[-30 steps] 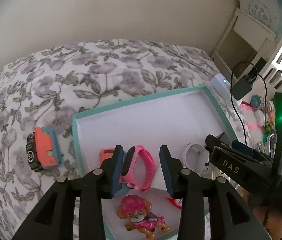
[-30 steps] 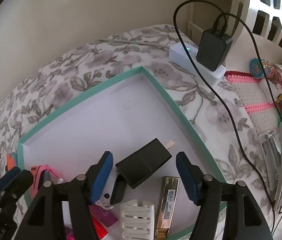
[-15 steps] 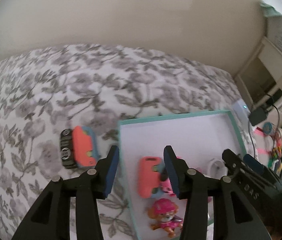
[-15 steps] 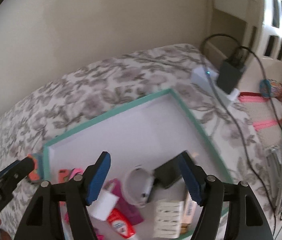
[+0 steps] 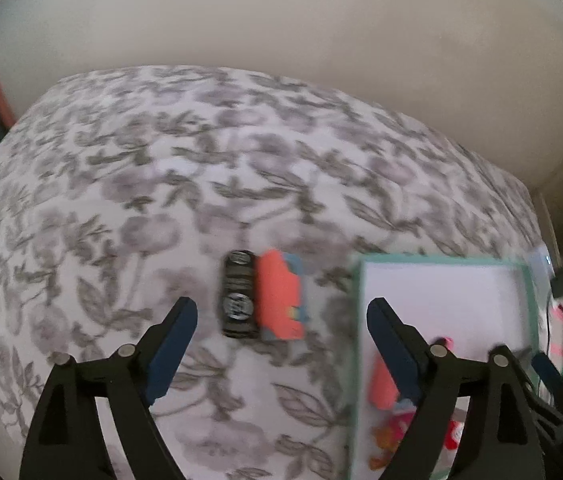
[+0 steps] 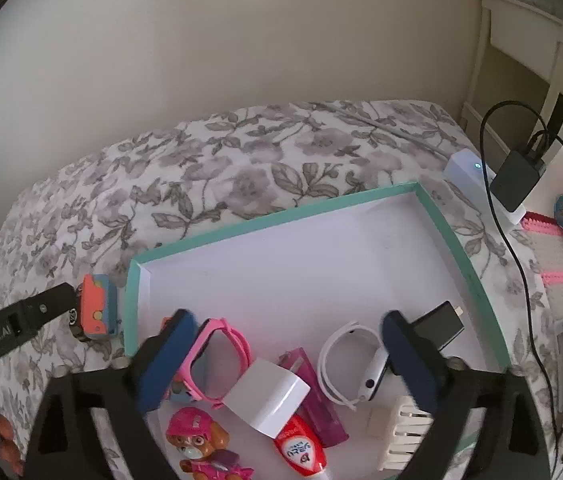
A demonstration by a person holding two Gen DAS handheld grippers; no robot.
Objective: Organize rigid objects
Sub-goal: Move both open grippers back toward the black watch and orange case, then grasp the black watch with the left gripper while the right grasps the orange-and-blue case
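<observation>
My left tool (image 5: 281,330) over floral bedspread (image 5: 161,200), jaws opening, nothing between pads. Orange toy car (image 5: 265,295) lies on its side on bedspread just ahead, outside teal tray (image 5: 355,320). My right tool (image 6: 287,354) above tray, jaws opening wide, empty; pink watch (image 6: 217,360), white watch (image 6: 351,364), white charger (image 6: 267,398) below it.

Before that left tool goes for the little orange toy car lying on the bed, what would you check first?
1. Toy car lies outside the tray, on the bedspread: ok.
2. Left tool empty, jaws opening: ok.
3. Car lies ahead of the left tool, between its jaws' lines: ok.
4. Free floor in the tray for the car: ok.
5. Right tool empty, jaws opening above the tray: ok.
6. Left view sharp: not ok, blurred.
</observation>
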